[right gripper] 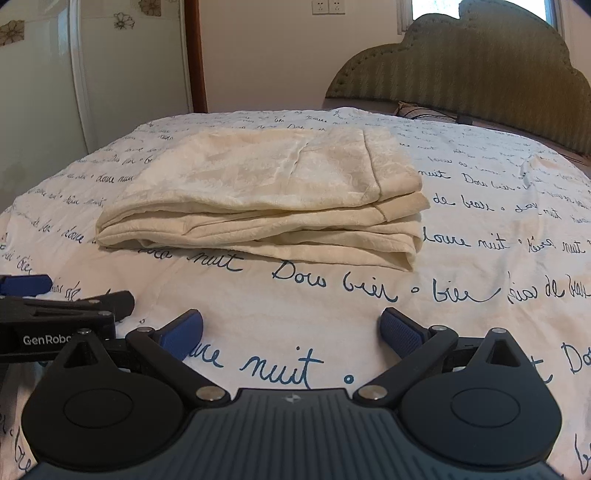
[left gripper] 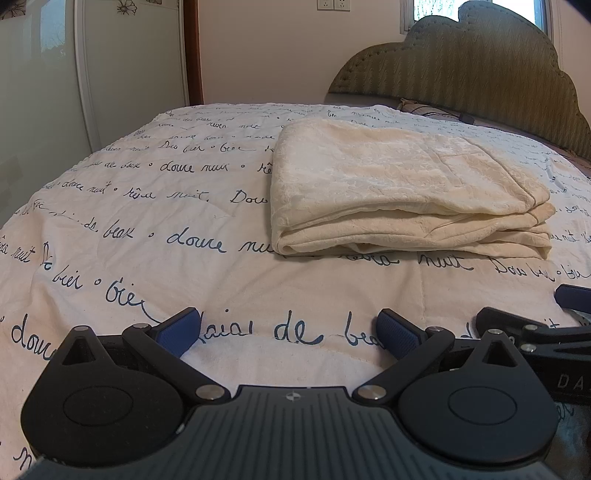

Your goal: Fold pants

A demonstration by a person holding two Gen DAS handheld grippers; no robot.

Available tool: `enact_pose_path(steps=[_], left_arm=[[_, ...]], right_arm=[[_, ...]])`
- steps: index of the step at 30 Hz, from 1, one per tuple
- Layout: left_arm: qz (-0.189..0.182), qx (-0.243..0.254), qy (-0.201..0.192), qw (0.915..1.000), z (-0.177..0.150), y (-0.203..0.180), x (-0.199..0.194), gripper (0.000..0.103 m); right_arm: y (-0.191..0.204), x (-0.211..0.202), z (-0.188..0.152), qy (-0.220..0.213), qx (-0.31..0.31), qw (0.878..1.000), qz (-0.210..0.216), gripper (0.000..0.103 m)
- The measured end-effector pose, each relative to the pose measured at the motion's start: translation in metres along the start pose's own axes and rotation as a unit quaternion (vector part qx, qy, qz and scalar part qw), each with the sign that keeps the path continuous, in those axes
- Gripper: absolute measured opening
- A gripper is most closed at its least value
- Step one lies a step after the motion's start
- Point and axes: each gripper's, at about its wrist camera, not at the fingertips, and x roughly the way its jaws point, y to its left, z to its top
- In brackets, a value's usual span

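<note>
You have one pair of pants (left gripper: 402,188), cream-coloured and folded into a flat stack of several layers, lying on the bed (left gripper: 207,206). From your left gripper (left gripper: 288,334) it sits at about one o'clock; from your right gripper (right gripper: 291,332) it sits at about eleven o'clock, apart from both.

You hold two grippers. Each has its two blue-padded fingers spread wide with nothing between them, held low over the bedspread. They are side by side: the right one's fingers show at three o'clock in the left view, and the left one's fingers show at nine o'clock in the right view.

The bed has one white quilted cover printed all over with dark blue handwritten words. At its far end, toward one o'clock, stands one olive-green padded headboard (left gripper: 480,66) with a scalloped top, and a window (left gripper: 436,11) above it. Two wall sockets (left gripper: 332,4) sit at twelve o'clock on the cream wall. A white wardrobe (left gripper: 74,74) with flower decals fills the ten o'clock side.
</note>
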Motion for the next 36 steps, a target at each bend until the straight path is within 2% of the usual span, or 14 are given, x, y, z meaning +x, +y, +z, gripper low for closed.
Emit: enact_pose_path(steps=[5,18,21,25,36], left_arm=[[0.000,0.000,0.000,1.0000,0.0000,0.0000,0.0001,0.103],[0.000,0.000,0.000,1.0000,-0.0001,-0.0002,0.0004,0.103],[-0.013,-0.009,0.001,0.9999,0.0008,0.0041,0.0018,0.103],[0.001,0.006,-0.001,1.0000,0.0000,-0.0025,0.0008,0.103],[-0.003,0.000,-0.001,1.0000,0.0001,-0.0002,0.0006,0.103]], right_arm=[[-0.0004,0.0037,0.0013,-0.001,-0.015,0.999,-0.030,0.103],[-0.0038,0.0084,-0.0012,0.006,-0.006,1.000,-0.020,0.103],[-0.0031,0.0085,-0.0013,0.006,-0.006,1.000,-0.021,0.103],[-0.0029,0.0085,-0.0012,0.006,-0.005,1.000,-0.020,0.103],[-0.0034,0.0083,-0.0012,0.006,-0.004,1.000,-0.019,0.103]])
